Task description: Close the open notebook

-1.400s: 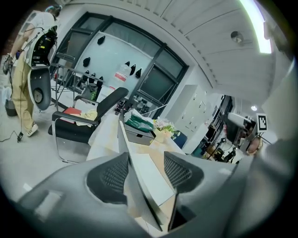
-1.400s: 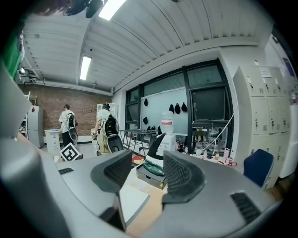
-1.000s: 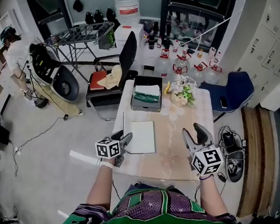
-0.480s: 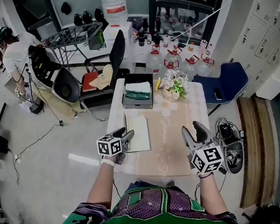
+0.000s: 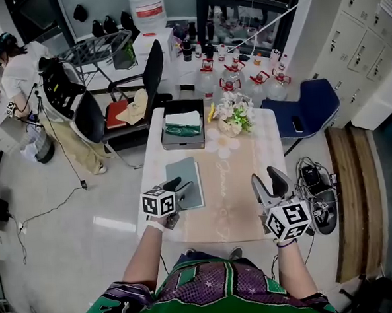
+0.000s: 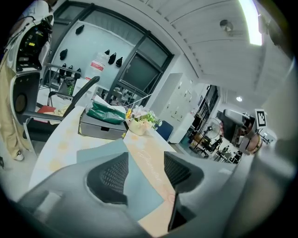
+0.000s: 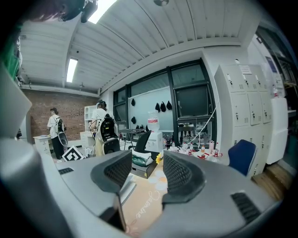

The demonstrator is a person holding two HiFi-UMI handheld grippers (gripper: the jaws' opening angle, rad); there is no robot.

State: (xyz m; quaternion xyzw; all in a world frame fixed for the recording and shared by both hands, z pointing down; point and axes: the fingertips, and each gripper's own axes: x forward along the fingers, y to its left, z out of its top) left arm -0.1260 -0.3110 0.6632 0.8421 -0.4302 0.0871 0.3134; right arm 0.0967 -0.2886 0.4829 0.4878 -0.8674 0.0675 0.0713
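I am looking down into a cluttered workroom with a pale floor, where a long bench (image 5: 240, 176) with a beige patterned top runs away from me. At its far end stand a grey tray (image 5: 184, 139) holding a green bag and, just beside it, a pot of flowers (image 5: 231, 117). Beyond the bench are a black office chair (image 5: 145, 83) and a row of water bottles (image 5: 234, 84). A blue chair (image 5: 303, 106) stands to the right, and a person (image 5: 20, 67) stands well off to the left.

The notebook (image 5: 182, 173) lies closed and flat on the left side of the bench, grey-green cover up, nearer to me than the tray and well apart from it.

The left hand-held gripper (image 5: 179, 185) sits over the near right corner of the notebook, tilted a little downward. In the left gripper view its jaws stand wide apart, with only the cover (image 6: 100, 149) and the bench top showing through the gap. They have hold of nothing, and I cannot tell whether they touch the cover.

The right hand-held gripper (image 5: 269, 184) hangs over the near right part of the bench, well apart from the notebook. In the right gripper view its jaws are wide open too, with only the bare bench top between them
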